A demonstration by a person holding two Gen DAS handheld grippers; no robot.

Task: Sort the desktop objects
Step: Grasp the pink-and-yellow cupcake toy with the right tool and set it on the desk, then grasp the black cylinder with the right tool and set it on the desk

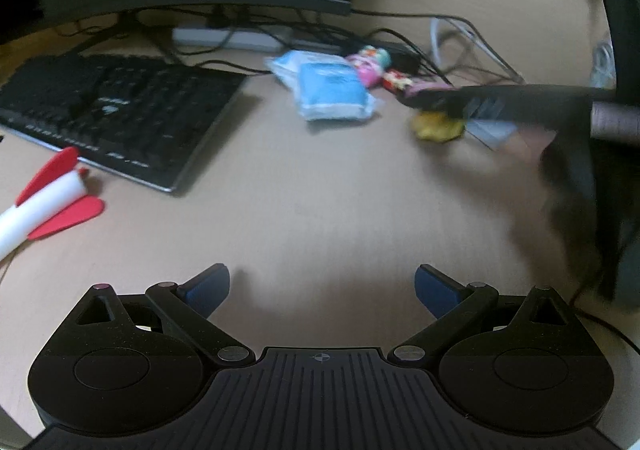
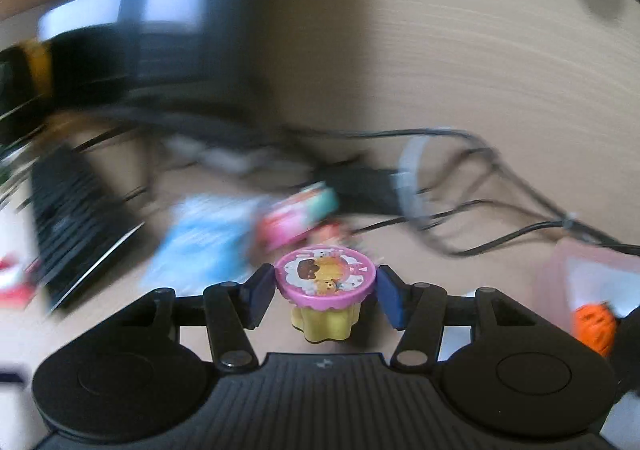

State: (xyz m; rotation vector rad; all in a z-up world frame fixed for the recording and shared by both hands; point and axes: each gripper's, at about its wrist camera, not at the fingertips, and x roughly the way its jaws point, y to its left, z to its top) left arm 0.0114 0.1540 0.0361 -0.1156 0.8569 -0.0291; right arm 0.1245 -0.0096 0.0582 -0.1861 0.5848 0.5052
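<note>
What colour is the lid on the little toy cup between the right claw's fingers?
Pink lid with a cartoon print, on a yellow cup; clearest in the right wrist view.

Keyboard (image 1: 116, 110) left of tissue packs (image 1: 332, 90) — cables (image 1: 400, 38) behind.

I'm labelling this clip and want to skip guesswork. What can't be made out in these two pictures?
- Left wrist view: the right claw is smeared by motion, so its grip and the yellow toy under it are unclear.
- Left wrist view: the red and white rocket is cut off by the left edge.
- Right wrist view: print on the blue packs is blurred.
- Right wrist view: the orange thing is partly hidden behind the claw body.
</note>
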